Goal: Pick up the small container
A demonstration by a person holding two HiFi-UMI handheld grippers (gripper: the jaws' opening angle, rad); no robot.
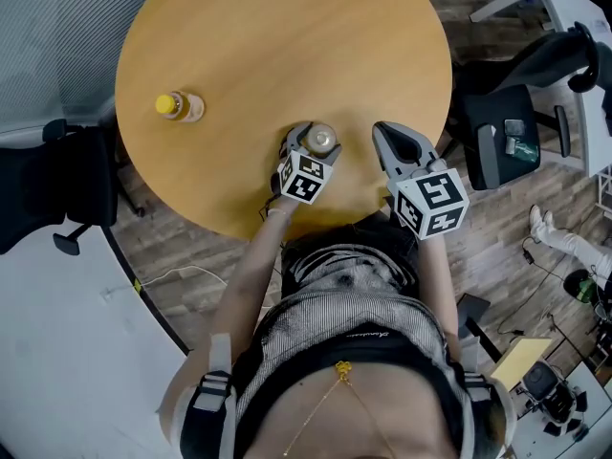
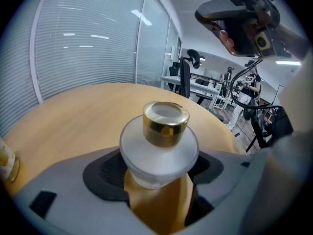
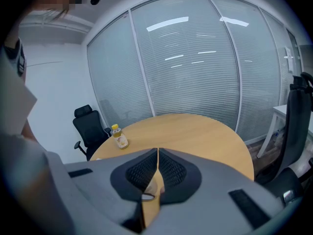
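Biggest thing here is the round wooden tabletop (image 1: 287,65), with a black office chair (image 1: 57,189) off its 8 o'clock side and another one (image 1: 516,132) out past 3 o'clock.

The person stands at the 6 o'clock edge with a pair of tongs in each hand. The left tongs (image 1: 311,137) are over the tabletop near that 6 o'clock edge. In the left gripper view the jaws are closed in on the small container (image 2: 159,153), a pad pressed to each side of its frosted white body. Its shiny gold cap (image 2: 165,120) sticks up above them. So the thing we're after sits right between the left jaws, a bit in from the near rim.

The right tongs (image 1: 384,132) hang just to the 3 o'clock side of the container. Their jaws are pinched together with only a sliver of a gap and nothing in it, so they're basically spectators.

Way over at 9 o'clock on the tabletop there's a little yellow-capped bottle (image 1: 179,106), well apart from everything and not part of this.

Progress-wise, I'd say the reach and the grab are done and the grip looks centred. What I can't tell is whether the container has cleared the wood, since no view shows its base properly. If it hasn't, all that's left is the lift.
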